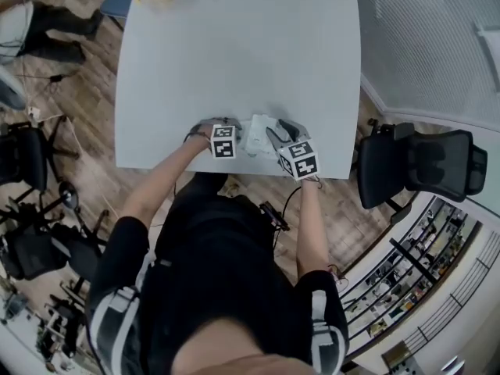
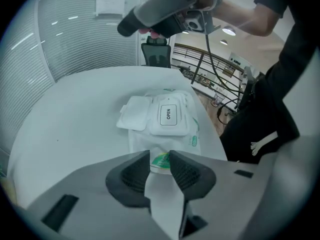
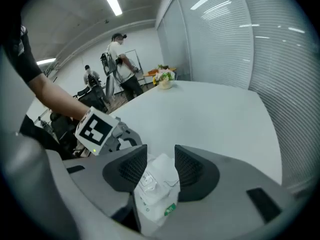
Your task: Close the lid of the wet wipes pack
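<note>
Both left claw (image 2: 160,157) and right claw (image 3: 161,155) gape over the wet wipes pack (image 1: 256,136) near the table (image 1: 234,53) edge.

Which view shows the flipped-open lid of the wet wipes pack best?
The left gripper view: the lid lies flipped open beside the pack, fully visible. The head view shows both only small and without detail. The right gripper view shows the pack close, partly behind the jaws, with the lid indistinct.

An office: a white meeting table (image 1: 234,69), a black swivel chair (image 1: 422,166), window blinds (image 3: 280,49) and ceiling strip lights (image 3: 112,0).
</note>
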A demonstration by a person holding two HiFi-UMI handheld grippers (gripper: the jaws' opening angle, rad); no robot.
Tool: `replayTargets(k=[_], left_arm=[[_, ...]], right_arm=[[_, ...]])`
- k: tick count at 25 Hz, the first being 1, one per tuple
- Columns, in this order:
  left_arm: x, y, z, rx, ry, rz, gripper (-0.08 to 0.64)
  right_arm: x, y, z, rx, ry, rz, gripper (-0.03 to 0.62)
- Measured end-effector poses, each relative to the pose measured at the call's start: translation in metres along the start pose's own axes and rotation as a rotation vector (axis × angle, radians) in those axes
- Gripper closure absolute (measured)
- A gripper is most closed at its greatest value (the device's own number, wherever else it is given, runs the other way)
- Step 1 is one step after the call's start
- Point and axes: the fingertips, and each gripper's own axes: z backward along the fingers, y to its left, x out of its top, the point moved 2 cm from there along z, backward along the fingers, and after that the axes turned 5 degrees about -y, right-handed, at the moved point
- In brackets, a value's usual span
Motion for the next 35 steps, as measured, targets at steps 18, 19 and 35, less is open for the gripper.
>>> replayTargets(k=[18,19,35], left_arm=[[-0.001,0.002,-0.002,-0.02,-0.018,0.024,0.428],[-0.002,0.002,-0.003,-0.019,-0.02,0.024,0.428],[-0.001,0.0,-0.001,0.016,-0.02,0.044,0.428]], right_arm=[[-0.069,-0.033,-0.111,0.308,0.405,0.163,0.414],[-0.07,-0.032,-0.114,0.324,0.415,0.153,0.422],[-0.056,0.007,-0.051,0.397,0.349,0.198,0.537]])
